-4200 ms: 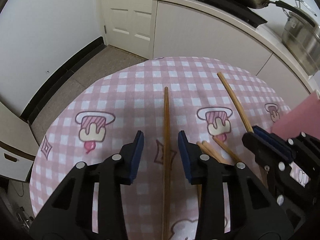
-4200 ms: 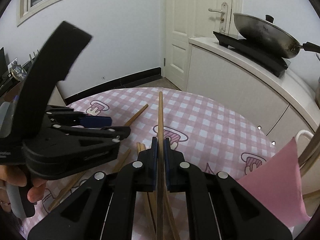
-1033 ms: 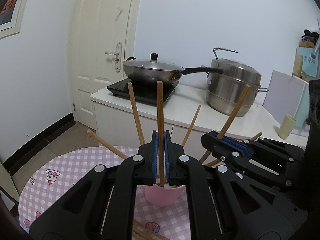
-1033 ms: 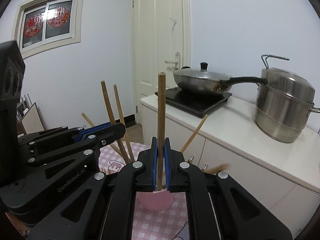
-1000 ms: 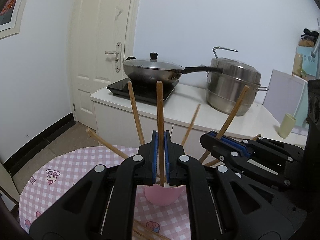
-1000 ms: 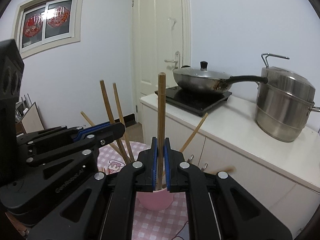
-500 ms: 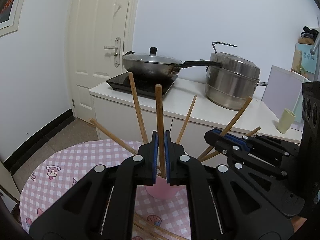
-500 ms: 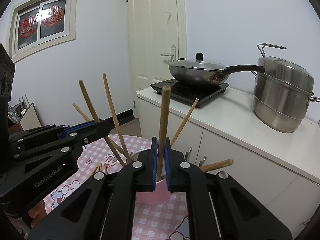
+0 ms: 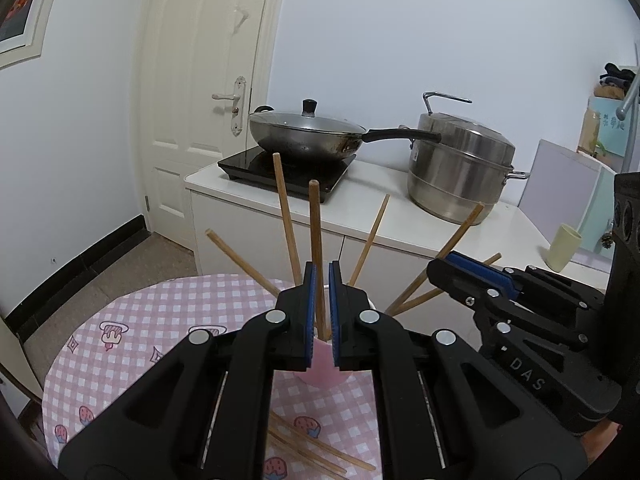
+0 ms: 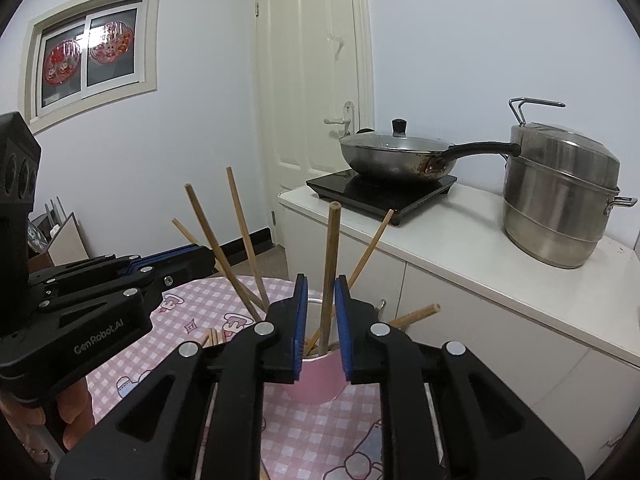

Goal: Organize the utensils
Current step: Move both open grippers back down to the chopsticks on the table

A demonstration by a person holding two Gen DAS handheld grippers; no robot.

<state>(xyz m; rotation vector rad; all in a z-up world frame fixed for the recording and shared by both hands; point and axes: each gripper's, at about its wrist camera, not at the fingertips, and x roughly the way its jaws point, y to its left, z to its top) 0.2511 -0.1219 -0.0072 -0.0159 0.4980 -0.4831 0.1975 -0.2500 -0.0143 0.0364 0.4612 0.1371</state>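
Note:
A pink cup (image 9: 322,372) stands on the pink checked tablecloth (image 9: 132,344) with several wooden chopsticks fanned out of it. My left gripper (image 9: 320,276) is slightly open just above the cup; one chopstick (image 9: 315,240) stands in the narrow gap, apparently free of the pads. My right gripper (image 10: 321,280) is open over the same cup (image 10: 316,380), with a chopstick (image 10: 331,264) standing loose between its fingers. Each gripper shows in the other's view.
Several loose chopsticks (image 9: 312,448) lie on the table near me. Behind stands a white counter (image 9: 400,216) with a wok on an induction hob (image 9: 304,136) and a steel steamer pot (image 9: 460,172). A door (image 9: 208,100) is at the back left.
Both grippers carried a chopstick from the table to the cup, lowered it in, and have now opened; the right jaws gape wider than the left.

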